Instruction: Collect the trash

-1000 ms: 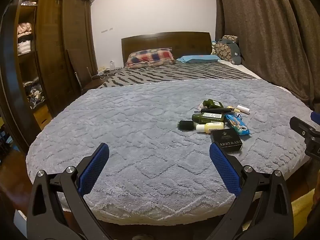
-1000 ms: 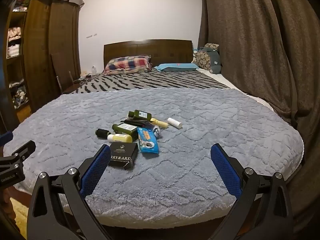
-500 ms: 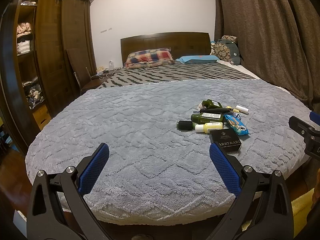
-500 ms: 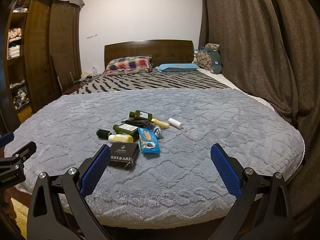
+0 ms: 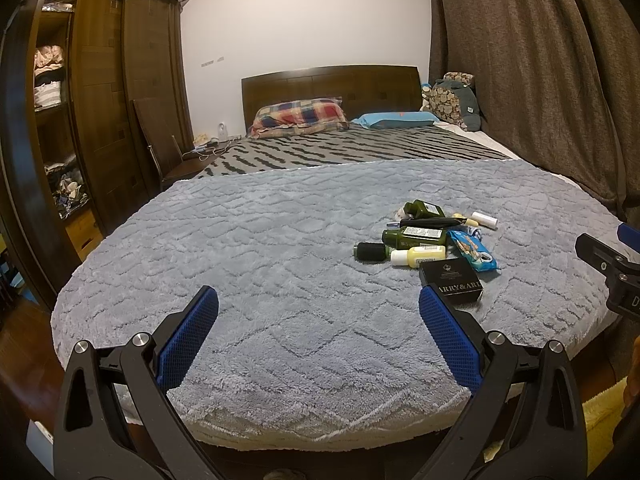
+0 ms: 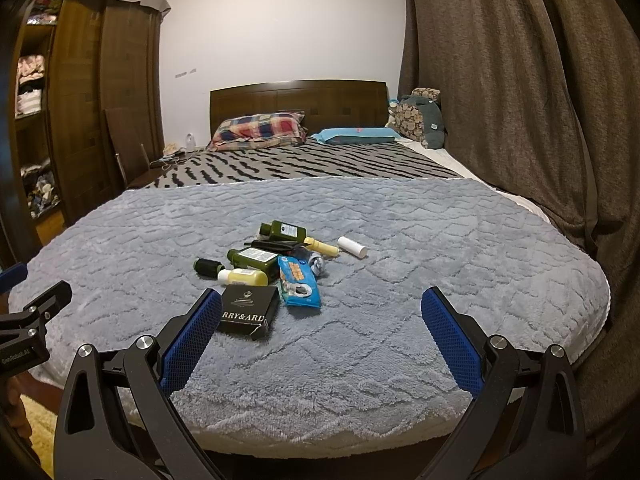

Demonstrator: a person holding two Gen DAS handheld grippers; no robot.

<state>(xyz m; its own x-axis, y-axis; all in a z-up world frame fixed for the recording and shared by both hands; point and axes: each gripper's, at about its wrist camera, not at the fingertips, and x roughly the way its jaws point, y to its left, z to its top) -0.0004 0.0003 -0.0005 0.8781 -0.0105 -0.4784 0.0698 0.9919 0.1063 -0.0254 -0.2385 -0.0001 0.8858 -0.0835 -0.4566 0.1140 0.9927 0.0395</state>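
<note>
A small heap of trash lies on the grey fleece blanket (image 5: 280, 264) of the bed. It holds a black box (image 5: 451, 279) (image 6: 249, 310), a blue wrapper (image 5: 472, 249) (image 6: 299, 281), two dark green bottles (image 6: 256, 258), a yellow bottle (image 5: 420, 256) (image 6: 244, 277), a black cap (image 6: 208, 267) and a white tube (image 6: 352, 246). My left gripper (image 5: 318, 334) is open over the blanket's near edge, left of the heap. My right gripper (image 6: 320, 334) is open too, with the black box just beyond its left finger. Neither holds anything.
A striped cover (image 6: 304, 168), pillows (image 6: 260, 130) and a wooden headboard (image 6: 300, 100) fill the far end of the bed. A brown curtain (image 6: 520, 100) hangs along the right. A wooden wardrobe (image 5: 100, 100) and a chair (image 5: 160, 152) stand on the left.
Both grippers have drifted slightly closer to the bed and the heap. Their jaws have stayed open, and the trash has not moved.
</note>
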